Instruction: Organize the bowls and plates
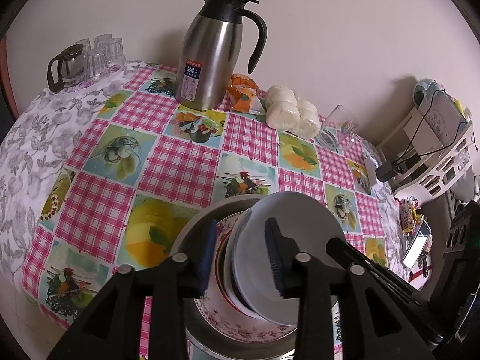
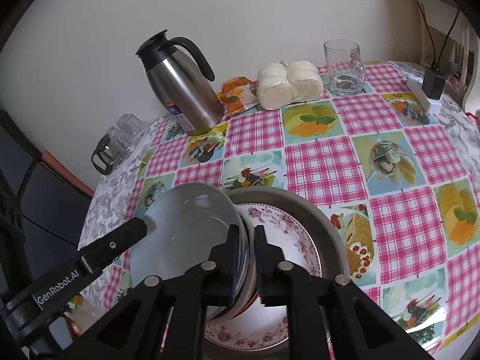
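Observation:
A grey metal basin [image 1: 192, 228] [image 2: 327, 219] sits on the checked tablecloth near the front edge. In it lies a floral plate [image 1: 240, 327] [image 2: 288, 237] with a stack of tilted dishes on top; the outermost is a pale blue plate [image 1: 300, 231] [image 2: 192, 228]. My left gripper [image 1: 243, 255] straddles the rims of the tilted stack, its jaws wide apart, with visible gaps. My right gripper [image 2: 247, 264] is shut on the rims of the tilted stack from the other side. The left gripper's finger [image 2: 120, 240] shows in the right wrist view.
A steel thermos jug [image 1: 213, 54] [image 2: 183, 90] stands at the back by the wall. Beside it are an orange snack packet [image 1: 243, 93], bagged white buns [image 1: 294, 114] [image 2: 288, 84] and a glass mug [image 2: 345, 66]. Glass cups and a small teapot [image 1: 66, 66] stand far left. A phone [image 1: 417, 243] lies off the table at right.

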The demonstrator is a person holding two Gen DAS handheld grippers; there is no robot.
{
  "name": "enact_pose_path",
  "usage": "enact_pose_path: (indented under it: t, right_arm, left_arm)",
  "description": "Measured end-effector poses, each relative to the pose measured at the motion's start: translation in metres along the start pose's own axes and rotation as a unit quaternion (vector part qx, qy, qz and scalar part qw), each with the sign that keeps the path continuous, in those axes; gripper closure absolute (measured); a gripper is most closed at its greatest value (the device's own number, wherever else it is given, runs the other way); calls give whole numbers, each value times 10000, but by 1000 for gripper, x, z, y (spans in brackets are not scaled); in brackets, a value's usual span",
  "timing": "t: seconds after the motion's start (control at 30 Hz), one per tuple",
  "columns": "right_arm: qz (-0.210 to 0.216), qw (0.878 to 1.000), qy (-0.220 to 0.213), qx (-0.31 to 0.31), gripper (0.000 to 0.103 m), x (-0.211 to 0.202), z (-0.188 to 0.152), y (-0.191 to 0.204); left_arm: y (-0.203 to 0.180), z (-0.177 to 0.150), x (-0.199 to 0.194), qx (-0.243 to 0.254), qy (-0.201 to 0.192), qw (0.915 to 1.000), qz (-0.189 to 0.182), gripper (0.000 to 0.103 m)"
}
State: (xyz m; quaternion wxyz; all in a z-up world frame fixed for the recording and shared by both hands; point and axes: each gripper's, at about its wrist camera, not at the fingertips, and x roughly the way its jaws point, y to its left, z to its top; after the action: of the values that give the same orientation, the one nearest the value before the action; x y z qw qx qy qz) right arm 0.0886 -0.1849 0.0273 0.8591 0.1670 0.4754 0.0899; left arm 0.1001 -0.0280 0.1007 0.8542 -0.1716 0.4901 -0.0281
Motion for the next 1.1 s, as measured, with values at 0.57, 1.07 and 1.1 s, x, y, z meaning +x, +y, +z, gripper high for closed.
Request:
enact_pose_path:
  t: [0.57, 1.07, 1.1]
  right_arm:
    - [-398, 9981, -375, -287, 25, -18, -1, -1]
    - [-438, 9973, -492, -336, 0, -21, -4, -5]
    - [-437, 9973, -493, -339, 0, -21, -4, -5]
  left_arm:
    - [14, -1, -6, -5, -192, 9964, 830, 17]
    - [21, -4, -5, -147, -260, 9947, 984, 1]
    - [21, -4, -5, -140, -258, 9947, 986, 1]
